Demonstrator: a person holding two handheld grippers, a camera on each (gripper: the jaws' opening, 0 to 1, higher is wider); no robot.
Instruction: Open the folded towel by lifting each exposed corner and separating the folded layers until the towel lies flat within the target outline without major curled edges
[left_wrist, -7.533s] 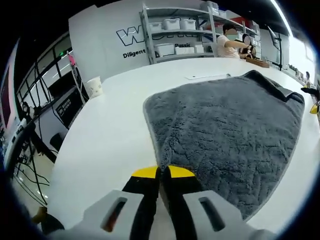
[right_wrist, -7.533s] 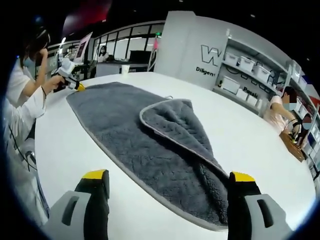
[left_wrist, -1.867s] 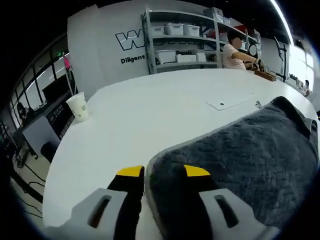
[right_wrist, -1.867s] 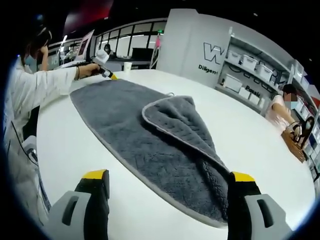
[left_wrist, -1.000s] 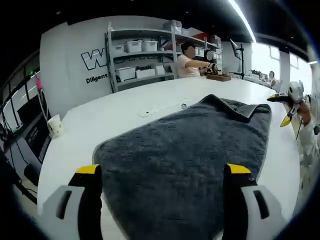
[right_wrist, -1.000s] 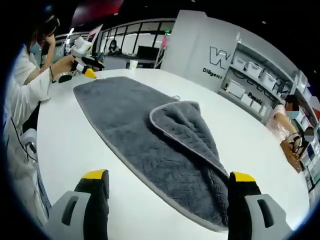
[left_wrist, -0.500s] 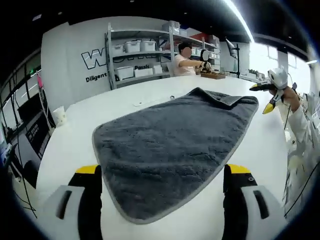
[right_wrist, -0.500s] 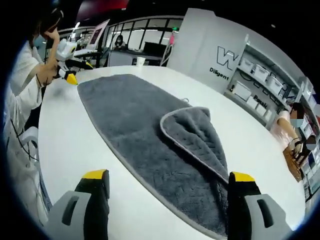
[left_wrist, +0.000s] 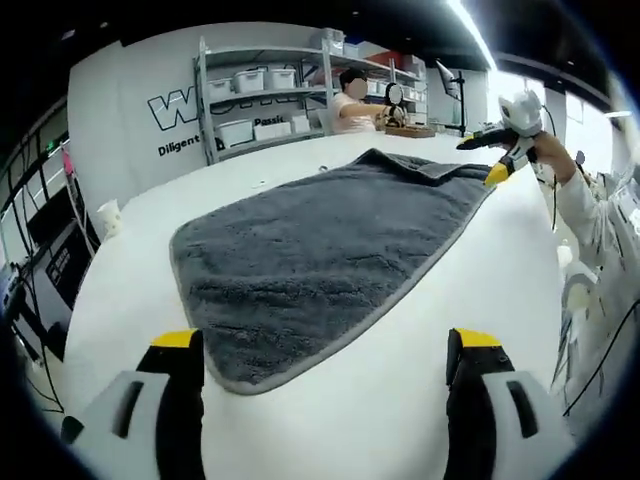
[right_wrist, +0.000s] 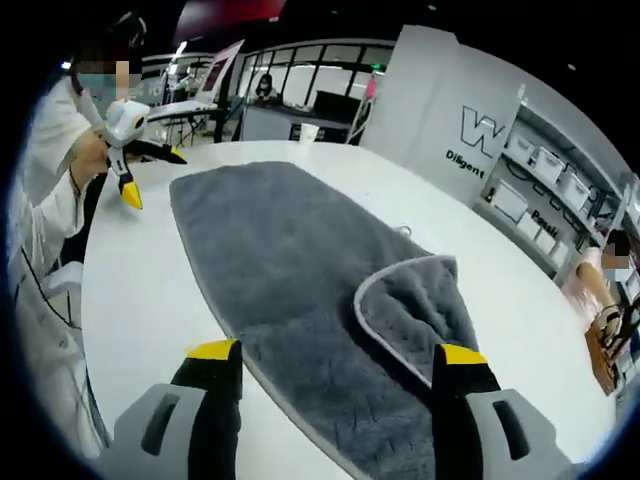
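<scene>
We see the dark grey plush towel with a pale grey hem (left_wrist: 320, 250) lying spread on the round white worktop (left_wrist: 130, 270), most of it flat and open. In the right gripper view, one corner of the towel (right_wrist: 300, 290) is folded back over the main layer, a rounded flap (right_wrist: 425, 305) with its hem curving on top of the pile. In the left gripper view that folded part shows as a raised double layer at the far end.

Our left hand-held gripper (left_wrist: 325, 345) hangs above the near end of the towel with its yellow-tipped jaws wide apart, clamping nothing. Our right hand-held gripper (right_wrist: 335, 355) is likewise spread open, the jaws clear of the fabric near the folded flap.

In the left gripper view, the right hand-held gripper appears at the far end of the towel, held by a hand in a white sleeve (left_wrist: 590, 215). A white paper cup (left_wrist: 108, 215) stands on the worktop well apart from the towel. Behind are grey metal shelves with white bins (left_wrist: 262, 100) and a seated person (left_wrist: 350, 105).
</scene>
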